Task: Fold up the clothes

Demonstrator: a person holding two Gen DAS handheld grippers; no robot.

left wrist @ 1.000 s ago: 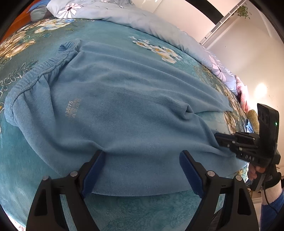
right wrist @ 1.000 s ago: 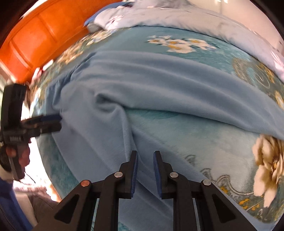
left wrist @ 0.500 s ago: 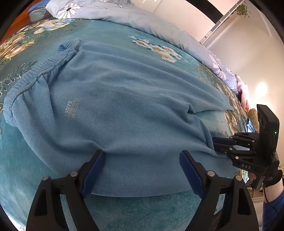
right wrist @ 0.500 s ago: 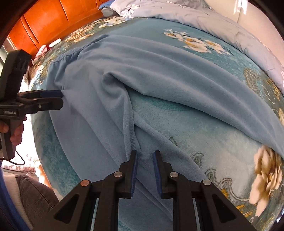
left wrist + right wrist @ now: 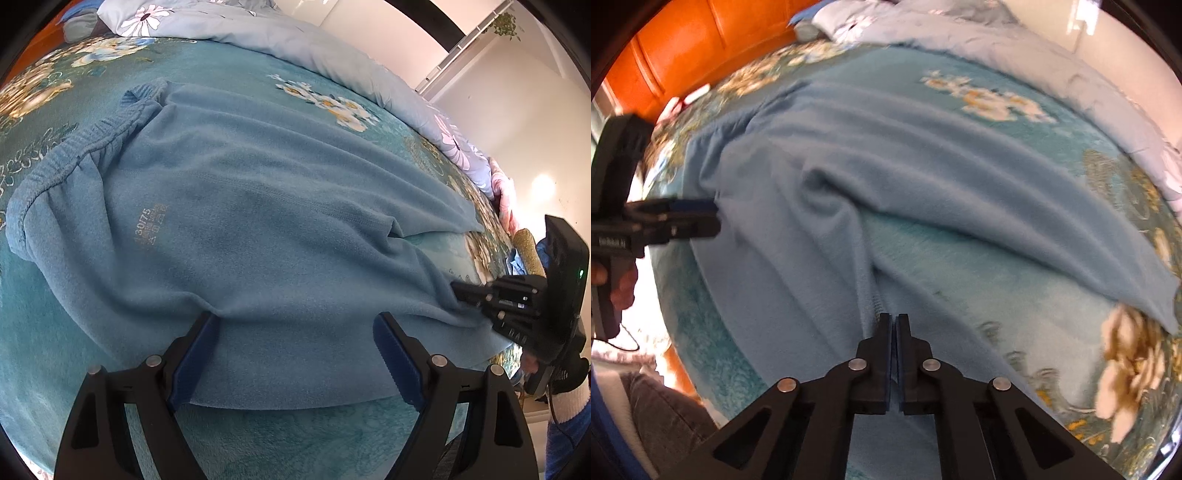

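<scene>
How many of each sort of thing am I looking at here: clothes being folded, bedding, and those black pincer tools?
Blue fleece trousers: 1
Teal floral bedspread: 1
Pale blue quilt: 1
Black pincer tools: 2, the left gripper and the right gripper
Total: 5

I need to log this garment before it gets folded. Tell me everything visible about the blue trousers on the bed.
The blue trousers look like soft fleece, with a ribbed, gathered elastic waistband and a faint printed size mark below it. They lie spread flat on the teal floral bedspread, legs splayed apart from the crotch. The right gripper is shut on the near leg's inner seam edge; the left gripper is open, straddling the near hem edge by the waist.
</scene>
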